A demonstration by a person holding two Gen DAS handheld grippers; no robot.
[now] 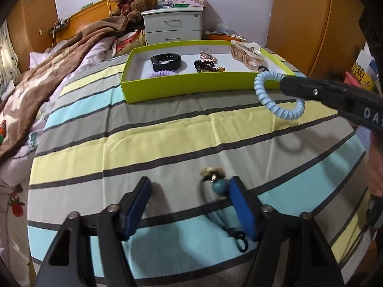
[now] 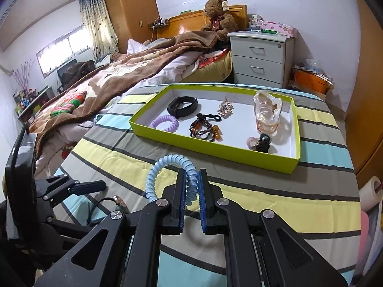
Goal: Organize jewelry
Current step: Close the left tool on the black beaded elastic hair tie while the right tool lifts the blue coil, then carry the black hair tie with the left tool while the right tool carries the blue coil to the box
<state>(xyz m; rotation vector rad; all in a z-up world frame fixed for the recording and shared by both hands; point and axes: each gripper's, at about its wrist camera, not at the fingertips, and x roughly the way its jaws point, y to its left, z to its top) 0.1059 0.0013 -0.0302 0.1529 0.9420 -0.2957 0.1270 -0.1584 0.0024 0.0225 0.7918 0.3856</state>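
Right gripper (image 2: 191,179) around blue coil tie (image 2: 167,167)

surface: a table-like top under a striped cloth (image 2: 251,191), bands of grey, pale yellow and light blue with thin dark lines, a bit wrinkled in spots

far end: lime green tray (image 2: 215,149) with a white inside, sitting flat on the cloth, long side running across the stripes

near end: one small piece lying straight on the cloth, a teal bead charm (image 1: 219,186) with a gold-ish round bit and a black cord trailing toward the near edge

middle: nothing but stripes between that charm and the tray, they're well apart

edge: cloth hangs over on the left, toward the bed
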